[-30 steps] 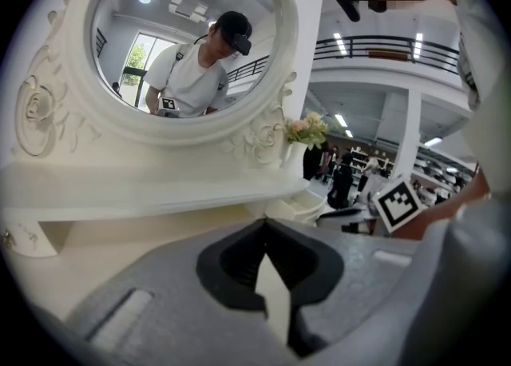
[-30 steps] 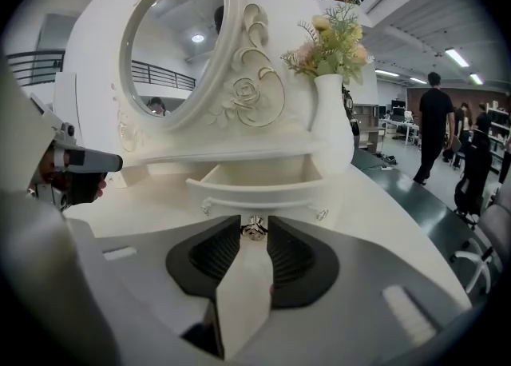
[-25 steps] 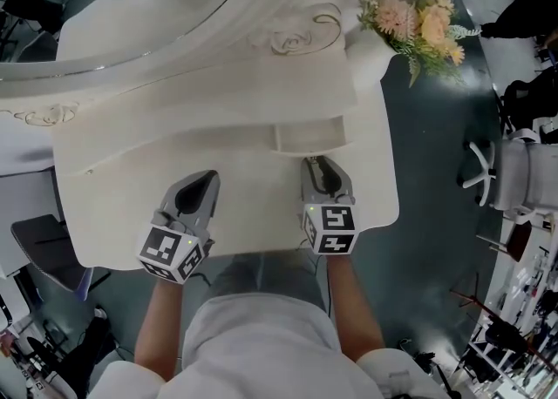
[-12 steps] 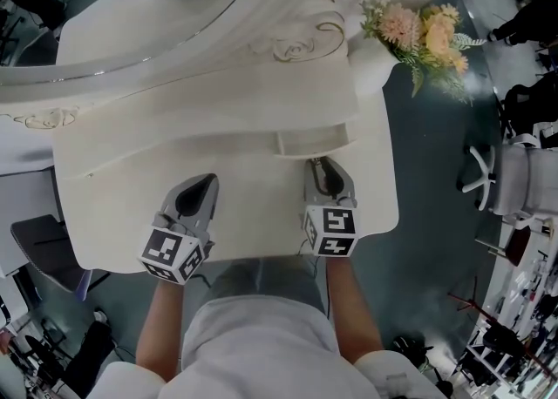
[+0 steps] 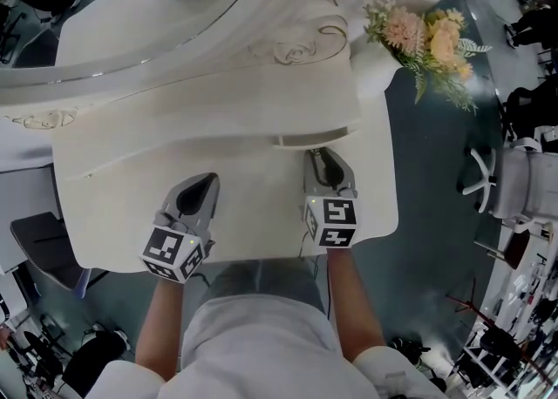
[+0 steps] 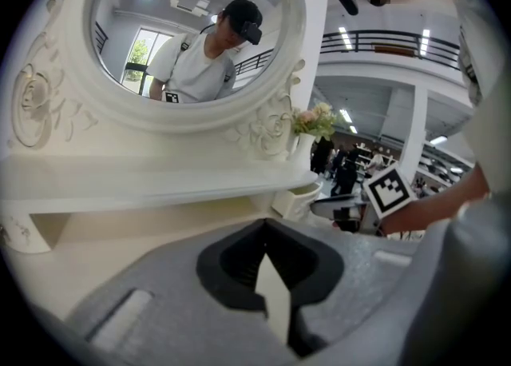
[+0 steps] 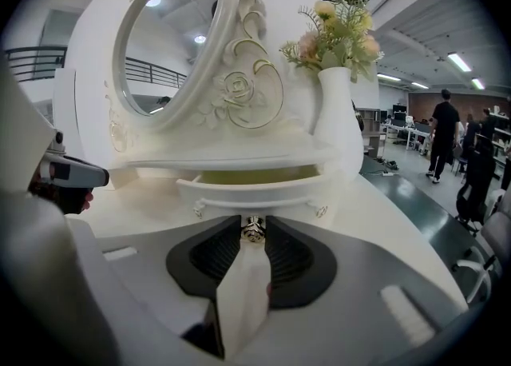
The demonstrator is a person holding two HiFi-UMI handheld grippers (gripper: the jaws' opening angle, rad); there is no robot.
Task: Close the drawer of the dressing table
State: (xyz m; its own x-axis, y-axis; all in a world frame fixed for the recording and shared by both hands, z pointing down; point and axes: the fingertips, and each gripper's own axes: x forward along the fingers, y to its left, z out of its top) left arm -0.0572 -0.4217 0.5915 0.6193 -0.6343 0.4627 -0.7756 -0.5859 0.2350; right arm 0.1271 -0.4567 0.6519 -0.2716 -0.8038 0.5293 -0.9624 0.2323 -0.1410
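Right gripper [image 7: 254,238]: the jaws are pressed onto the small metal knob [image 7: 254,230] at the centre of the drawer [image 7: 255,190]. The drawer is a shallow, cream-white, curved-front one with a small scroll ornament at each lower corner. It sits under the upper shelf on the right part of the dressing table [image 5: 105,214] and stands slightly open.

The right gripper view shows the dark gap above the drawer front and the pinched knob. The head view shows only a thin lip of the drawer projecting from under the shelf, just beyond the gripper's tips.

Left gripper [image 6: 266,230]: the jaws are pressed together with nothing between them. In the head view it lies low over the near left of the tabletop, well apart from the drawer.

Both forearms [image 5: 349,293] reach forward from the person's body, roughly parallel. Beyond the drawer rise the oval mirror [image 7: 172,45] and, to the right, a white vase [image 7: 331,109] of flowers [image 7: 335,33].
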